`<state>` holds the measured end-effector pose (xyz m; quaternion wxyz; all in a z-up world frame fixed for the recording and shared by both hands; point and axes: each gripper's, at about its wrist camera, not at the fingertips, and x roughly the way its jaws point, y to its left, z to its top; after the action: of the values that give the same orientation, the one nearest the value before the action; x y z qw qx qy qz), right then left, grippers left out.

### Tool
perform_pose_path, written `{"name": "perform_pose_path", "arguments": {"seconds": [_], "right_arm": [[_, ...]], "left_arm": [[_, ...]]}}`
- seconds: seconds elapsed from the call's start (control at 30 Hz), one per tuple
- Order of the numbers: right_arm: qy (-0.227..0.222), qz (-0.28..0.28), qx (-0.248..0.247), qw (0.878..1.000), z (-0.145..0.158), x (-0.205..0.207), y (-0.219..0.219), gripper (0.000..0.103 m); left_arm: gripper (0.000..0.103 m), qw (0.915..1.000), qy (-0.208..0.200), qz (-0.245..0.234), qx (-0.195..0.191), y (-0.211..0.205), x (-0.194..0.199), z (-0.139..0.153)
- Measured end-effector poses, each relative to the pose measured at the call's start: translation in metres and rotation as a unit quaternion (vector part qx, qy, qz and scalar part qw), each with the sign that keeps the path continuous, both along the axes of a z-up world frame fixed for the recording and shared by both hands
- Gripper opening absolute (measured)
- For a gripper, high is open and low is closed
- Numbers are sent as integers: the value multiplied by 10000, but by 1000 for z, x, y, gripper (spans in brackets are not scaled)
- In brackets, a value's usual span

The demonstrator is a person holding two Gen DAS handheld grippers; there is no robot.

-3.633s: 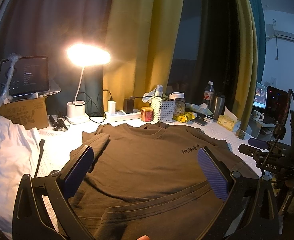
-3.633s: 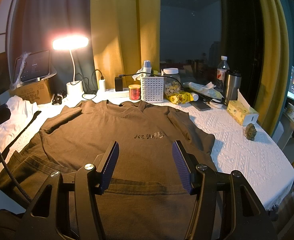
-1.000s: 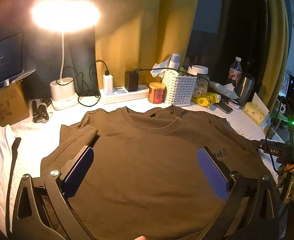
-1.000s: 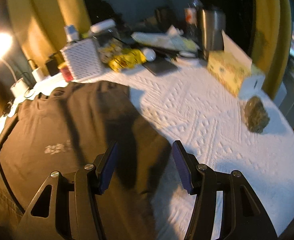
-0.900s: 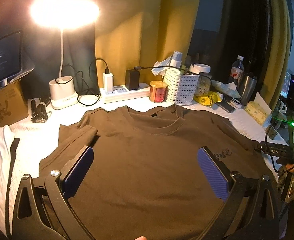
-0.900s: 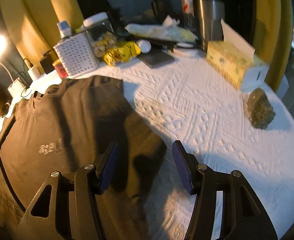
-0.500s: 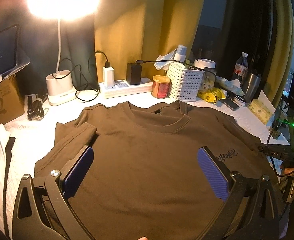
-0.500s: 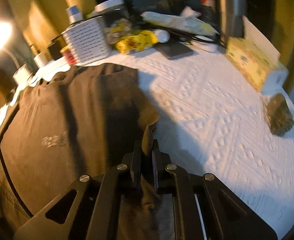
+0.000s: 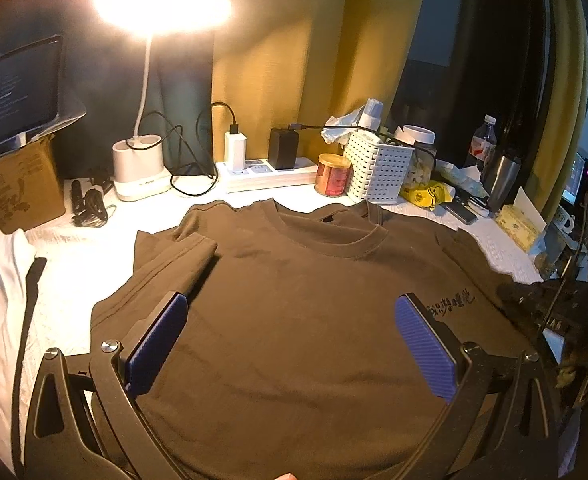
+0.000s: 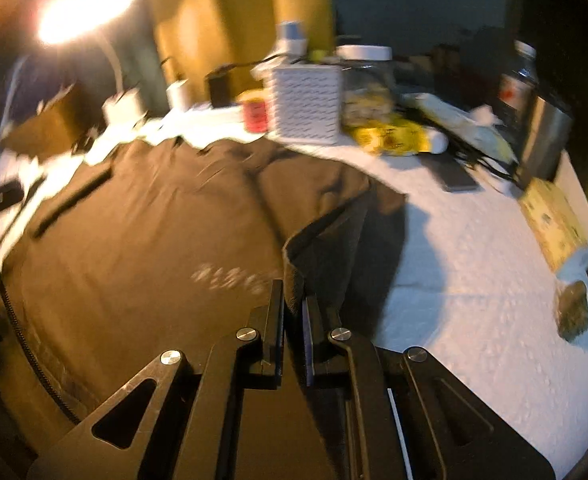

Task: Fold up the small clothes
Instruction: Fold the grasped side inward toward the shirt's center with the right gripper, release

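The brown T-shirt [image 9: 294, 320] lies spread face-up on the white tabletop [image 10: 473, 280], collar toward the clutter at the top of the frame, filling the lower centre of both views. It reads as soft, light cotton that will drape and crease rather than hold a shape, so it is best taken by an edge, a sleeve hem or a shoulder seam, where the doubled cloth gives the pads something to bite. In the right wrist view the right hand-held gripper [image 10: 293, 304], at lower centre, has just been closing and is now pinched tight on the sleeve [image 10: 325, 240], a fold of which stands up between its jaws and is lifted off the tabletop. In the left wrist view the left hand-held gripper [image 9: 294, 340] hangs over the shirt's chest with jaws wide apart, gripping nothing; the other sleeve [image 9: 174, 264], already folded inward, lies just above its left pad.
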<state>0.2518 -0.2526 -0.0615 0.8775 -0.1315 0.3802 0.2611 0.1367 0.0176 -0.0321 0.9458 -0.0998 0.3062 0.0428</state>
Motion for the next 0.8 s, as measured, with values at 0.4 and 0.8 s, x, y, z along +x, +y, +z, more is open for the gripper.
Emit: {"name": "perform_pose_path", "arguments": {"seconds": [0.4,0.8], "right_arm": [[254,273,-254,9990,-32,-31,25,9],[526,560,-185,9969,-33,-55,47,41]], "left_arm": [[102,10000,13,49,-41,9,-17,-4],[102,9999,46,97,-76,31,-24,-6]]}}
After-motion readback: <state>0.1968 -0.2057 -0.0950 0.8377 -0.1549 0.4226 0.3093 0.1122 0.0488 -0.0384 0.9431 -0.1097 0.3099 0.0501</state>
